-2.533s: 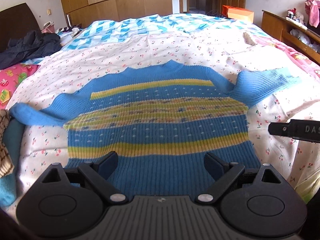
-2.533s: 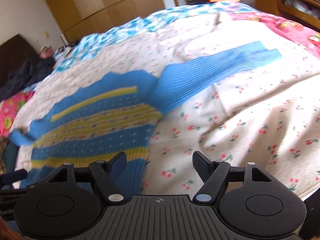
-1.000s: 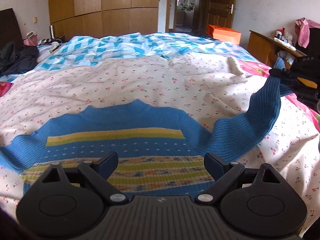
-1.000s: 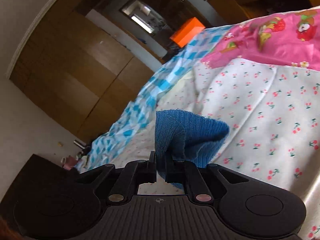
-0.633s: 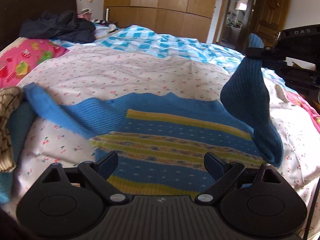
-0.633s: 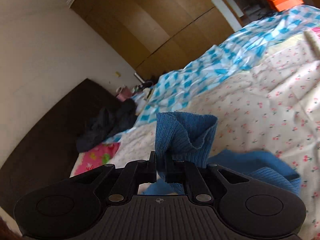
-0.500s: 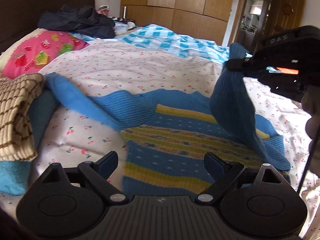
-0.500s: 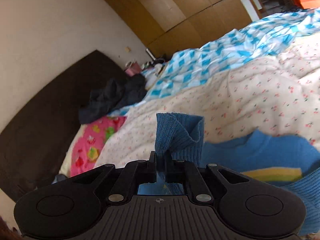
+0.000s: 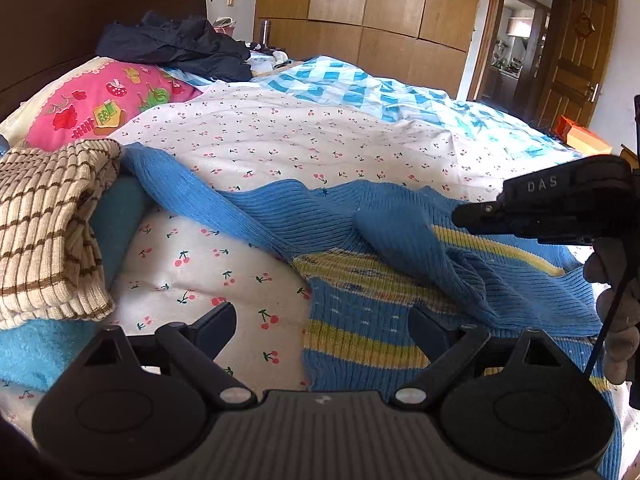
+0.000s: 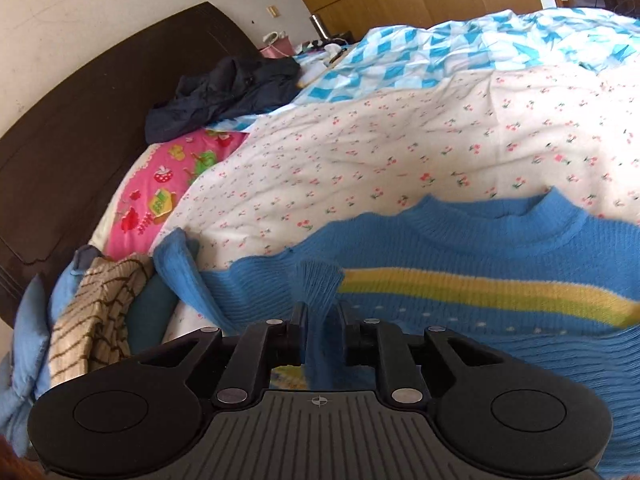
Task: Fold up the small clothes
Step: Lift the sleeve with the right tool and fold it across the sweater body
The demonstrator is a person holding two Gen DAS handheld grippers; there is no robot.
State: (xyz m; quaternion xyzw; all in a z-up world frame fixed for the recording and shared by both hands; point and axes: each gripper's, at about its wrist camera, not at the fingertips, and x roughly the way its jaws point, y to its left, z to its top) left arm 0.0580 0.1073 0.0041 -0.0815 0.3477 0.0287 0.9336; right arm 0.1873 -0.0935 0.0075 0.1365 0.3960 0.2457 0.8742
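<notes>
Left wrist view, blue striped sweater (image 9: 400,280), sleeve (image 9: 420,248) folded across chest

A ribbed knit sweater (image 9: 400,236) is bright blue with yellow bands, small white dots and a mottled yellow-and-blue stripe. It lies on a white quilt (image 9: 304,148) printed with small red cherries, next to a blue-and-white checked blanket (image 9: 360,84) and a pink pillow (image 9: 100,108) with red, green and yellow cartoon fruit. A cream knit (image 9: 44,224) with thin brown grid lines sits on teal fabric (image 9: 116,220), a dark navy garment (image 9: 176,48) lies by the dark brown headboard (image 10: 68,128), and both grippers are black.
</notes>
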